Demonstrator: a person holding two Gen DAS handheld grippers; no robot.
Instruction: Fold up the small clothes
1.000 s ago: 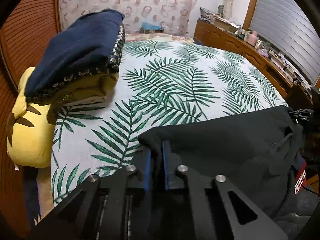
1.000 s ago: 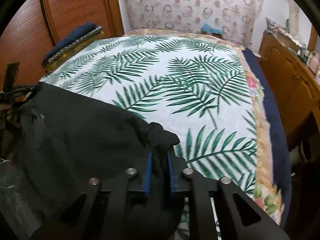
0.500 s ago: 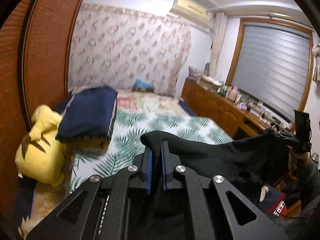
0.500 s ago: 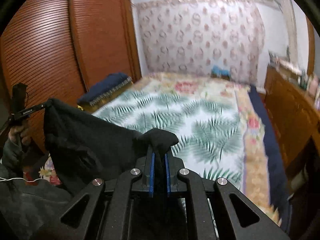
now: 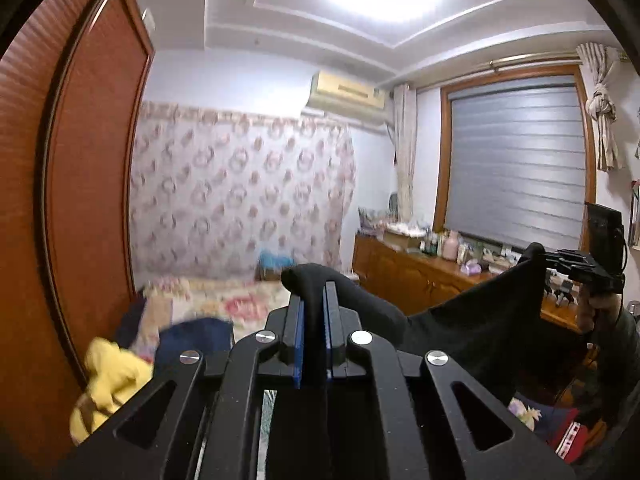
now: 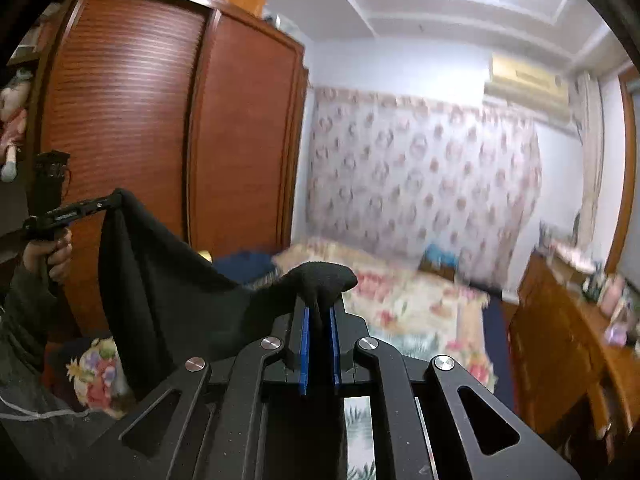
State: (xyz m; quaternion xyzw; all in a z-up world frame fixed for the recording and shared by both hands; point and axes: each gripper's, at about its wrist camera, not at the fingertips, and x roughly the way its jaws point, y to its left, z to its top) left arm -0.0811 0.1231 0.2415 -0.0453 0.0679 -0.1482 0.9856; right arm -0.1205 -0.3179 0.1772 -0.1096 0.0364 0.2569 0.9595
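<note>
While both cameras tilt up toward the ceiling, the black garment [image 5: 472, 332] hangs as a soft, matte sheet of knit cloth strung between the two tools, clear of the bed. In the left wrist view the left gripper [image 5: 313, 292] sits at lower centre, its blue-lined pads pressed together on a rolled, rounded bulge of the fabric that pokes up above the tips. From there the cloth sweeps to the right of the frame and rises to a point at the right gripper [image 5: 538, 254], a small dark metal shape at the right edge; its tips are closed on that corner.

In the right wrist view the right gripper [image 6: 319, 312] at lower centre pinches a similar fuzzy lump of the garment [image 6: 160, 272] between blue pads. The fabric drapes in heavy folds to the left of the frame and climbs to the left gripper [image 6: 114, 200], whose slim black fingers clamp the far corner at middle left, with a hand [image 6: 52, 252] on the grip below.

Behind, a ribbed reddish wooden wardrobe [image 6: 160, 120] fills the upper left of the right view. A floral bedspread [image 6: 400, 296] lies blurred at centre right. A yellow plush toy [image 5: 108, 384] shows at the lower left of the left view, just beside a folded navy pile [image 5: 192, 340].
</note>
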